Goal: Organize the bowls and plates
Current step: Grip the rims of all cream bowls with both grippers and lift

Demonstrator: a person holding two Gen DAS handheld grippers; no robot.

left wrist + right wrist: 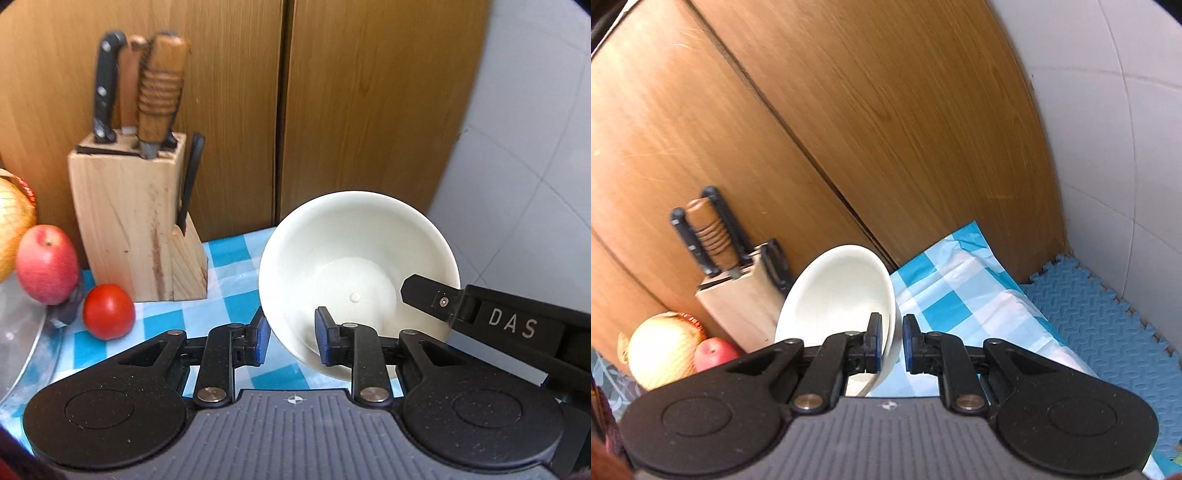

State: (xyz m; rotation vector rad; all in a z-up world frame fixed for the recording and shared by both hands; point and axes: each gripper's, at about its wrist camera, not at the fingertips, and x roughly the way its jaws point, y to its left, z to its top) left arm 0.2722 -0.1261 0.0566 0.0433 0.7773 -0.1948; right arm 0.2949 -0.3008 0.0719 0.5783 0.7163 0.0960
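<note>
- My left gripper (pixel 291 341) has the near rim of the white bowl (pixel 354 266) between its blue pads; the gap is narrow, the pad inside the bowl is at the wall, the outer one looks just off it, so I cannot tell if it truly clamps.
- My right gripper (pixel 890 341) is closed on the same bowl's rim at its right side, one finger inside, one outside; in the left wrist view that finger reaches in over the rim from the right.
- The bowl is off the counter (pixel 225 280), tilted, with its opening turned towards the left camera; a small bump shows at the centre of its bottom.
- In the right wrist view the bowl (pixel 838 291) stands almost on edge, to the left of the pads.
- The counter carries a blue-and-white checked cloth (pixel 964 291).
- Knife block (pixel 133 225) of pale wood stands at the back left against the wooden cabinet doors (pixel 369 103), with several handles sticking up, black and brown.
- Red tomato (pixel 108 312) lies on the cloth just in front of the block.
- Apple (pixel 46 264) sits left of the tomato, on a clear plate at the frame edge.
- Yellow round fruit in netting (pixel 663 349) is beside the apple, far left.
- Blue foam mat (pixel 1100 325) lies right of the cloth, by the white tiled wall (pixel 1126 129).
</note>
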